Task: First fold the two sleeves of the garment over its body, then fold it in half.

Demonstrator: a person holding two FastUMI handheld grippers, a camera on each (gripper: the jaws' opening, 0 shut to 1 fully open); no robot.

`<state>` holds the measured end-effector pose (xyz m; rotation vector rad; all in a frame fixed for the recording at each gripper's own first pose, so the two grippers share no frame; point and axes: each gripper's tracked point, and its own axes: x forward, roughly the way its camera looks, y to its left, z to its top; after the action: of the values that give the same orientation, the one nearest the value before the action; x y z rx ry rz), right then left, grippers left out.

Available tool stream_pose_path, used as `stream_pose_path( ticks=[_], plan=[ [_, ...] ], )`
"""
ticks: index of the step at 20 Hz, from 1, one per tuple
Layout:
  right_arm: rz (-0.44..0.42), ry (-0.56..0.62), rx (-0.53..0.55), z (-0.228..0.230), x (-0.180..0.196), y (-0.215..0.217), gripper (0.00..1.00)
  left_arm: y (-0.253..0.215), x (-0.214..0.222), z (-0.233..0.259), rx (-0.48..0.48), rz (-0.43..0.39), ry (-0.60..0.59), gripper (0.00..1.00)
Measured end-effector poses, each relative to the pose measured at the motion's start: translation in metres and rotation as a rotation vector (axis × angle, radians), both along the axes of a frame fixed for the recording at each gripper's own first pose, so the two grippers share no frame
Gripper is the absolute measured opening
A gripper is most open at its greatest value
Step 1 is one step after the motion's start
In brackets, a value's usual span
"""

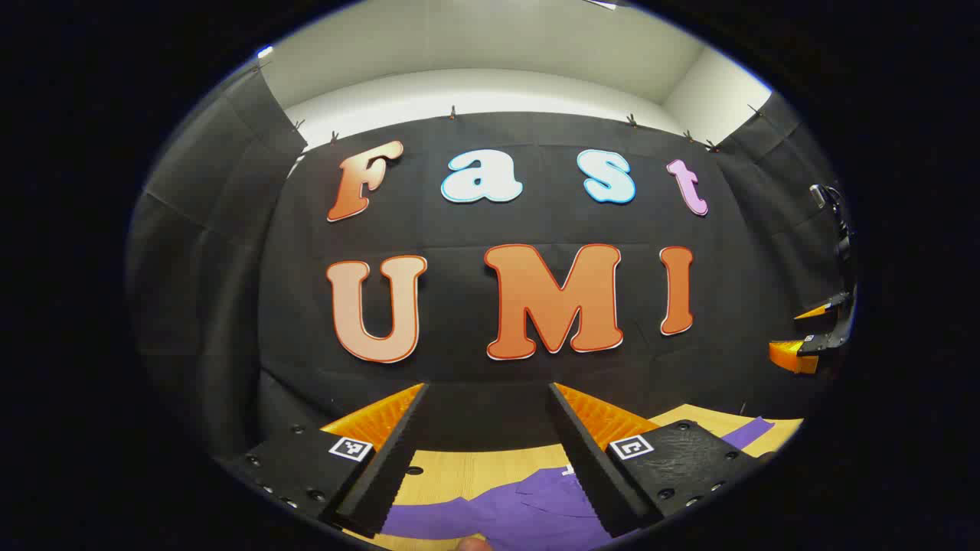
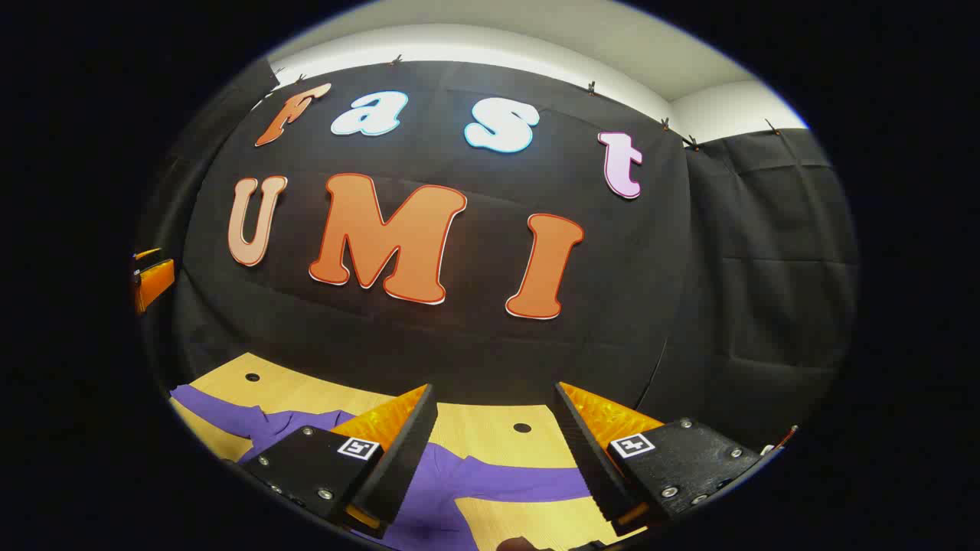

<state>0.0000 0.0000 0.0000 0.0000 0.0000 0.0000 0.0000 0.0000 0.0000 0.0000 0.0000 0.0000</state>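
A purple garment (image 1: 505,513) lies flat on the wooden table (image 1: 475,467), low in the left gripper view. My left gripper (image 1: 486,459) hangs above it, open, nothing between its fingers. One purple sleeve (image 1: 746,432) reaches out to the right. In the right gripper view the same garment (image 2: 459,490) spreads below my right gripper (image 2: 494,459), which is open and holds nothing. A sleeve (image 2: 528,482) runs right between the fingers and another sleeve (image 2: 222,409) stretches left. The right gripper (image 1: 815,337) also shows at the far right edge of the left gripper view.
The table (image 2: 490,425) has small round holes (image 2: 522,427) in its top. Black cloth walls stand close behind and to both sides. The left gripper (image 2: 153,279) peeks in at the left edge of the right gripper view.
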Motion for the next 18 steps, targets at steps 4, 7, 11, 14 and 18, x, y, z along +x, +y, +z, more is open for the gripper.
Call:
stream_pose_path(
  ticks=[4,7,11,14,18],
  plan=[
    [0.028,0.029,0.006,-0.018,0.01,-0.007,0.94,-0.018,-0.006,-0.006,0.016,0.038,0.008,0.96],
    [0.033,0.034,0.004,-0.026,0.016,-0.017,0.94,-0.034,-0.006,-0.009,0.008,0.039,0.021,0.96],
    [0.027,0.052,0.015,-0.037,0.023,-0.028,0.94,-0.053,-0.002,-0.01,0.019,0.03,0.018,0.96],
    [0.028,0.064,0.018,-0.045,0.028,-0.034,0.94,-0.065,-0.001,-0.012,0.014,0.022,0.018,0.96],
    [0.028,0.076,0.021,-0.055,0.035,-0.038,0.94,-0.076,0.003,-0.017,0.025,0.018,0.024,0.96]
  ],
)
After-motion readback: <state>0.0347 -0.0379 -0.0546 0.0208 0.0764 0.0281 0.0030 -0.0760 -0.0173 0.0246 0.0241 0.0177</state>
